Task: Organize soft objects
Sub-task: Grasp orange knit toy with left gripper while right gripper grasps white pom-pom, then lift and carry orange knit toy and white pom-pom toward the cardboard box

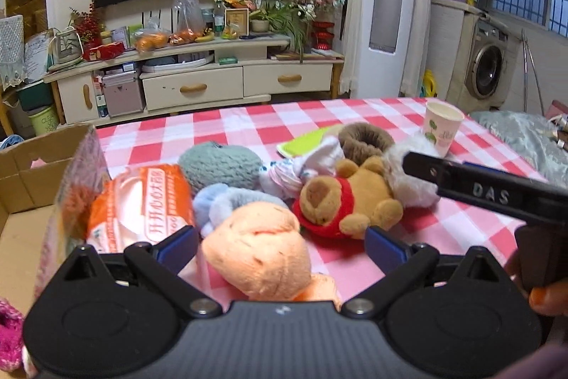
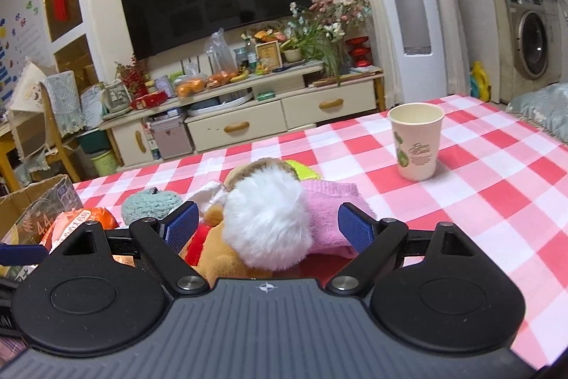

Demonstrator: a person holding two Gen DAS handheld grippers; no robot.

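Note:
A heap of soft things lies on the red-checked tablecloth (image 1: 220, 123). In the left wrist view my left gripper (image 1: 280, 245) stands open around a peach plush (image 1: 259, 247), its blue pads (image 1: 177, 244) apart from it on both sides. Behind it lie a bear in a red shirt (image 1: 349, 201), a light blue plush (image 1: 220, 201), a grey knitted ball (image 1: 220, 166) and an orange tissue pack (image 1: 142, 205). In the right wrist view my right gripper (image 2: 268, 226) is open around a white fluffy pompom (image 2: 268, 222), with a pink sock (image 2: 330, 212) to its right.
An open cardboard box (image 1: 25, 173) stands at the table's left. A paper cup (image 2: 416, 141) stands upright at the right, and a green flat item (image 1: 301, 141) lies behind the heap. Beyond the table's far edge are a TV cabinet (image 1: 198, 84) and a washing machine (image 1: 488, 66).

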